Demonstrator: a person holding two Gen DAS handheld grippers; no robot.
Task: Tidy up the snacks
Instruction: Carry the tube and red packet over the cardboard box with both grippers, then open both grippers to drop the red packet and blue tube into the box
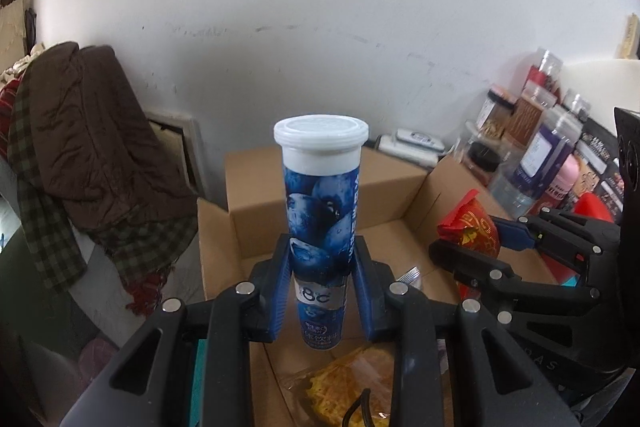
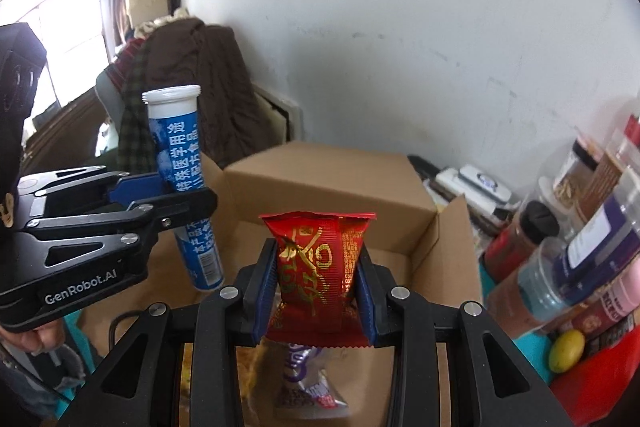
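Two claws are loaded: your left claw (image 1: 322, 259) grips an upright blue blueberry-print tube with a white cap (image 1: 320, 203), your right claw (image 2: 316, 287) pinches a red foil snack packet (image 2: 318, 259) (both above the open brown cardboard box (image 1: 384, 239)).

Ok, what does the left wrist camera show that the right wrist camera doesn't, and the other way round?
Left wrist only: the yellow waffle-textured snack in a clear wrapper lying under the left gripper.
Right wrist only: the silver and purple foil packet under the right gripper, and a small yellow-green oval object at the right.
Both: the blue blueberry-print tube with white cap in the left gripper, the red foil snack packet with gold lettering in the right gripper, and the open cardboard box beyond.
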